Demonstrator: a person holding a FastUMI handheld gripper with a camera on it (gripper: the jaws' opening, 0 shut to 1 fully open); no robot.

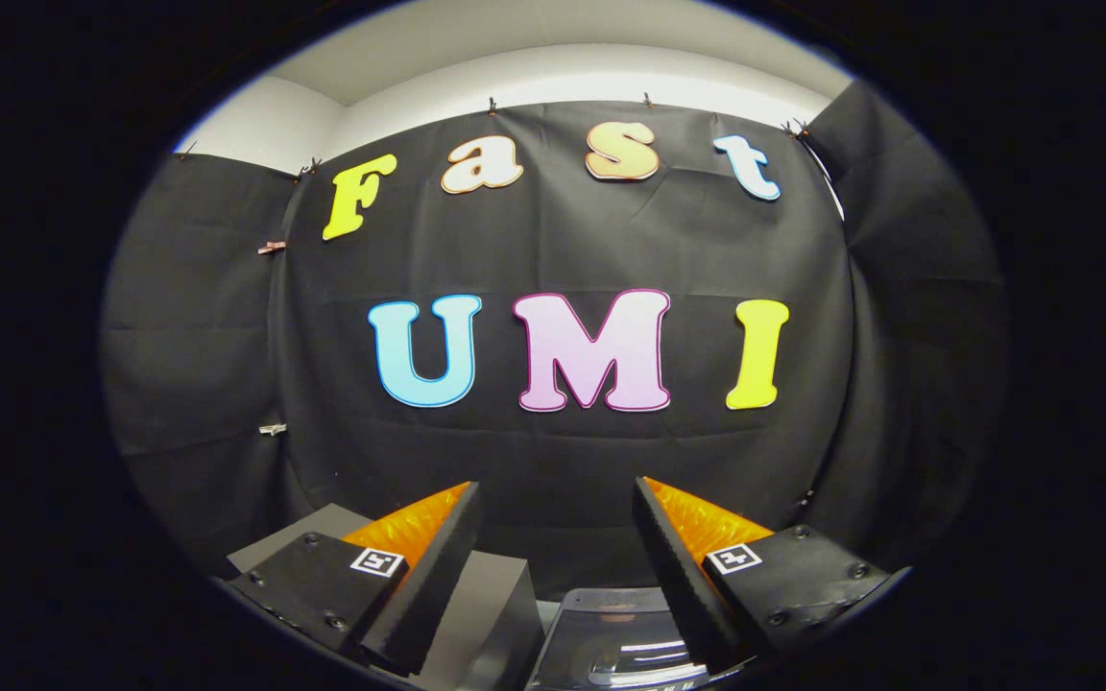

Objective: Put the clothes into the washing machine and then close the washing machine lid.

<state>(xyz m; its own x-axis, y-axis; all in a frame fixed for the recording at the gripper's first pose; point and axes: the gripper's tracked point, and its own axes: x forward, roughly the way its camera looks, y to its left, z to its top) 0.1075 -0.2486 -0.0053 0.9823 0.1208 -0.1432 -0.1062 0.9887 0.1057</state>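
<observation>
Washing machine, glossy lid w/ glare, sits low between and just below gripper fingers; claw spread wide, holding nothing, raised toward black cloth wall; grey box under left finger

My gripper hangs with fingers spread and empty, above the washing machine lid at lower centre.

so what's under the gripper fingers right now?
Gripper open, holding nothing. Below the fingers: a grey box top and a dark glossy panel. Both are partly covered by the fingers; contents cannot be seen.
</observation>
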